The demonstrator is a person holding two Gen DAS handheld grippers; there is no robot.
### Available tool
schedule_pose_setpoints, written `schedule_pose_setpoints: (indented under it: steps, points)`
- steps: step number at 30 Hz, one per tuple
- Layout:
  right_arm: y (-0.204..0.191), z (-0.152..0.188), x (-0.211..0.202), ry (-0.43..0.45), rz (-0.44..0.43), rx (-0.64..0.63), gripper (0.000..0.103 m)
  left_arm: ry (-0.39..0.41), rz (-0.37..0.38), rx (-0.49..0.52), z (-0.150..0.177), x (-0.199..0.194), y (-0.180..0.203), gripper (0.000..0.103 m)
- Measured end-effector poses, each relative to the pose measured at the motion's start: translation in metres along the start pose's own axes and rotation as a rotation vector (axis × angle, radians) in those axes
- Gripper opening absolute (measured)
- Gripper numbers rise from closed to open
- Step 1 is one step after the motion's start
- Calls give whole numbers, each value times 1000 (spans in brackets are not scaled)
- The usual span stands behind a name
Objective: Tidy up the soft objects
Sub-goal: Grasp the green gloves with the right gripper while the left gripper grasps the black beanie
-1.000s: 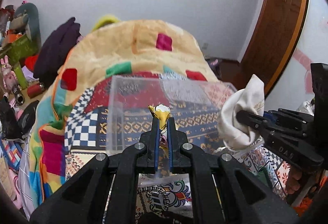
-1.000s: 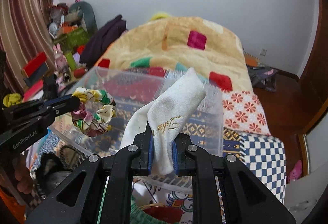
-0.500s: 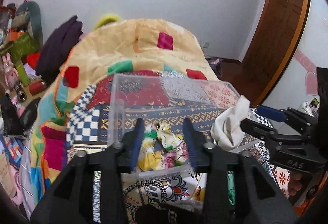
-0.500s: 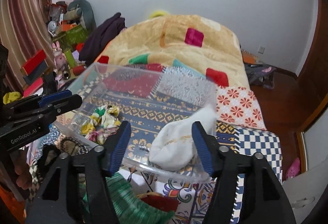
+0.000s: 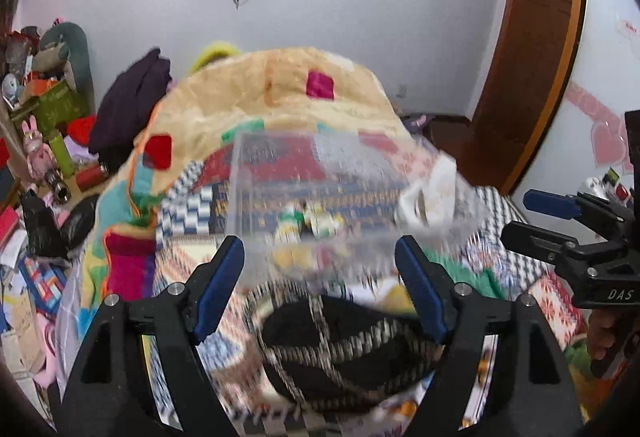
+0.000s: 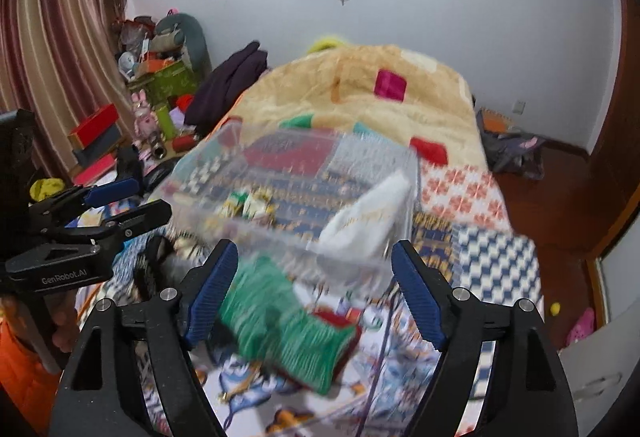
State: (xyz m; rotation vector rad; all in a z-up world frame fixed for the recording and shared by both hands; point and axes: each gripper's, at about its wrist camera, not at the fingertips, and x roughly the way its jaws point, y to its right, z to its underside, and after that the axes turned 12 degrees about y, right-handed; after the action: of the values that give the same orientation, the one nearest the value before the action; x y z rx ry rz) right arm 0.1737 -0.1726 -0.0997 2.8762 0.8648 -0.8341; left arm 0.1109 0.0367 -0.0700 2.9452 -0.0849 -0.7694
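A clear plastic bin [image 5: 320, 173] [image 6: 304, 173] sits on the patterned bedspread. A floral scrunchie [image 5: 308, 225] [image 6: 248, 203] lies on its floor and a white cloth [image 5: 432, 193] [image 6: 368, 217] leans in its right end. My left gripper [image 5: 320, 289] is open and empty, above a black patterned cloth [image 5: 344, 349]; it also shows in the right wrist view [image 6: 132, 201]. My right gripper [image 6: 314, 293] is open and empty, above a green knitted piece [image 6: 280, 333]; it also shows in the left wrist view [image 5: 536, 217]. The near scene is blurred.
A tan quilt with coloured squares [image 5: 280, 93] is heaped behind the bin. A dark garment [image 5: 132, 97] and cluttered toys and boxes [image 6: 152, 85] lie to the left. A wooden door [image 5: 532, 57] stands at the right.
Both grippers opened: the scrunchie and the white cloth dropped into the bin. Both grippers have since opened wider and drawn back towards the near items on the bedspread.
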Motion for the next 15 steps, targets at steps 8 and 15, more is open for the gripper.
schedule_pose_setpoints:
  steps: [8,15]
  points:
    - [-2,40,21,-126,-40,32,77,-68,18,-5,41,-10,5,78]
    - [-5,50,17,-142,-75,42,53,-74,15,-53,56,-25,-10,78]
